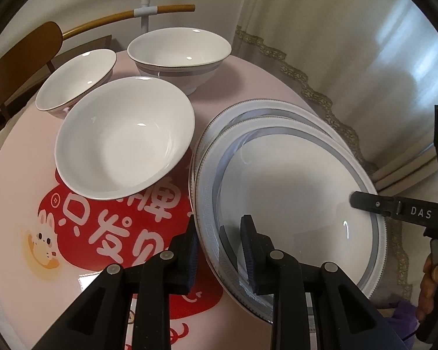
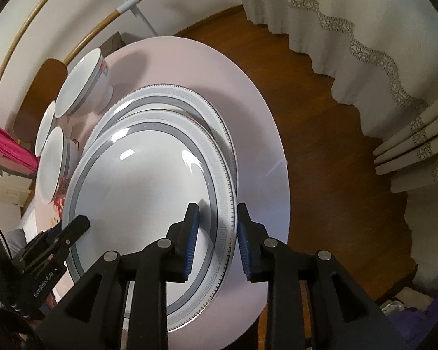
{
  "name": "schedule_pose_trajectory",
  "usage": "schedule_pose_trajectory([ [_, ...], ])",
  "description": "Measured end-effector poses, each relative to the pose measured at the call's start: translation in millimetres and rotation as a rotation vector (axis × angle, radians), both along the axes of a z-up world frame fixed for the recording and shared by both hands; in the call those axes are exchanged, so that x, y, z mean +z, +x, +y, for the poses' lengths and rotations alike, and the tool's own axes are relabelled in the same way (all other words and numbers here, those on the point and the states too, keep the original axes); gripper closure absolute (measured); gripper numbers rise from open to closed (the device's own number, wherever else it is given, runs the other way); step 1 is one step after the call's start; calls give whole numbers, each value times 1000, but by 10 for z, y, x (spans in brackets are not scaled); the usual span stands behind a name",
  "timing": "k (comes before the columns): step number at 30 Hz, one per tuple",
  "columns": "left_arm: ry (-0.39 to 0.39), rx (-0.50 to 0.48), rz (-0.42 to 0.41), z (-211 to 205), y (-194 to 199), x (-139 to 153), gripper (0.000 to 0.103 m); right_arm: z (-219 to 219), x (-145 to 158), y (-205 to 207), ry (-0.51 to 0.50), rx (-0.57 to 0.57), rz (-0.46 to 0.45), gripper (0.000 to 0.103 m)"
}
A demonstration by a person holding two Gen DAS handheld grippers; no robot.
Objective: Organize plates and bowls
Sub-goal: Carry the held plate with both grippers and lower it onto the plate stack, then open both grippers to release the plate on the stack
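Note:
Two white plates with grey patterned rims are stacked, the top plate [image 1: 292, 198] [image 2: 143, 192] shifted a little toward me over the lower plate [image 1: 265, 108] [image 2: 189, 99]. My left gripper [image 1: 219, 233] is open, its fingers straddling the top plate's near-left rim. My right gripper [image 2: 217, 224] is open and straddles the plate's right rim; it also shows in the left wrist view [image 1: 362, 201]. Three white bowls sit left of the plates: a near one [image 1: 125, 137], a far-left one [image 1: 76, 78], a far one [image 1: 179, 55].
The round pink table [image 2: 248, 93] carries a red printed pattern [image 1: 108, 227]. A wooden chair [image 1: 26, 55] stands behind the bowls. Cream curtains [image 2: 365, 29] hang at the right over a wooden floor [image 2: 321, 134]. The table edge is close on the right.

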State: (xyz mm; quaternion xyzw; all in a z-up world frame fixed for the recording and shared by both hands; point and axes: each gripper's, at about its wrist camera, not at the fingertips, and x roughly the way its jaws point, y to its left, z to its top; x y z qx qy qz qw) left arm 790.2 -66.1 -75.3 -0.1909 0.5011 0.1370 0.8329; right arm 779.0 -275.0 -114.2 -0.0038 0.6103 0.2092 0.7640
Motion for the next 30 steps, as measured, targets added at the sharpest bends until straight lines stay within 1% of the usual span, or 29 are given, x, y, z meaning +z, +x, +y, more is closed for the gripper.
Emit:
schedule_pose_trajectory([
  [2, 15, -3, 1, -12, 8, -2, 79, 4, -11, 27, 9, 0, 2, 76],
  [11, 32, 11, 9, -28, 36, 5, 79, 58, -75, 127, 23, 19, 2, 72],
  [15, 50, 12, 13, -23, 63, -2, 81, 78, -117, 161, 33, 25, 15, 71],
  [16, 51, 13, 18, -19, 71, -8, 80, 87, -126, 163, 32, 27, 16, 71],
  [17, 48, 16, 16, -10, 73, -13, 78, 94, -136, 163, 33, 30, 20, 71],
  [22, 54, 11, 18, -15, 68, -13, 79, 60, -150, 159, 50, 30, 25, 70],
  [25, 42, 9, 20, -18, 45, -3, 78, 50, -143, 162, 46, 23, 28, 70],
  [28, 34, -4, 12, -36, -3, 43, 75, 37, -69, 131, 47, 15, 9, 68],
  [29, 30, -4, 4, -41, -35, 75, 71, 33, -41, 123, 47, 14, 5, 68],
  [30, 27, -4, -1, -45, -65, 101, 65, 34, 2, 111, 40, 14, -5, 68],
])
